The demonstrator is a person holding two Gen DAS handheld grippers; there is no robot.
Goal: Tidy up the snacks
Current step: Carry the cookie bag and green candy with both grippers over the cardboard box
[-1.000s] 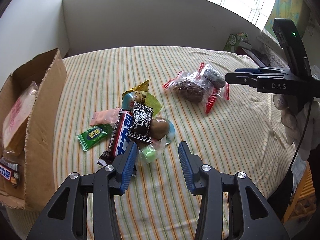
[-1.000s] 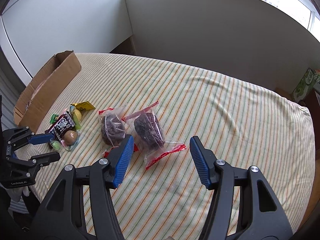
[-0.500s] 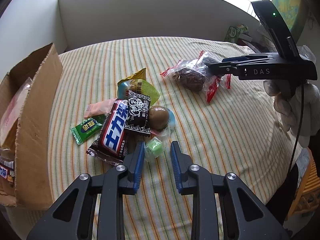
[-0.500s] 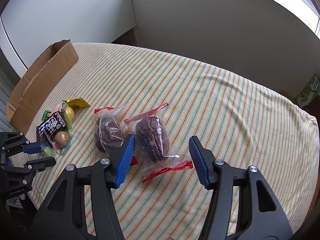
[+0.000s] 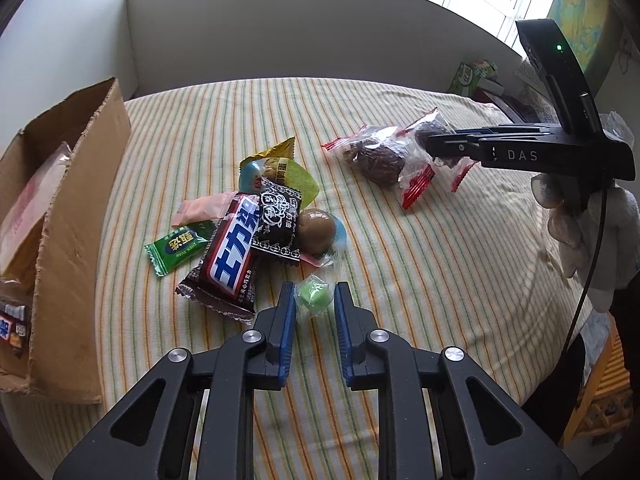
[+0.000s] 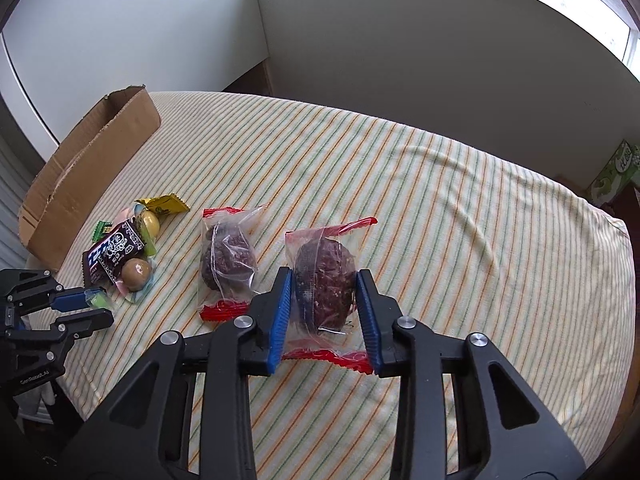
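A pile of small snacks lies on the striped tablecloth: a brown chocolate bar (image 5: 230,250), a black packet (image 5: 277,219), a brown ball (image 5: 316,230), a green packet (image 5: 176,247) and a yellow packet (image 5: 280,164). My left gripper (image 5: 314,300) is shut on a green wrapped candy (image 5: 314,299) at the pile's near edge. Two clear bags with dark baked goods lie to the right. My right gripper (image 6: 325,286) is shut on the right bag (image 6: 326,280); the left bag (image 6: 228,258) lies free beside it.
An open cardboard box (image 5: 72,216) with some packets inside stands at the table's left edge; it also shows in the right wrist view (image 6: 92,168). A green carton (image 6: 616,168) stands beyond the far right edge. White walls enclose the table at the back.
My left gripper closed from wide open onto the green candy. My right gripper moved forward over the right bag and closed on it.
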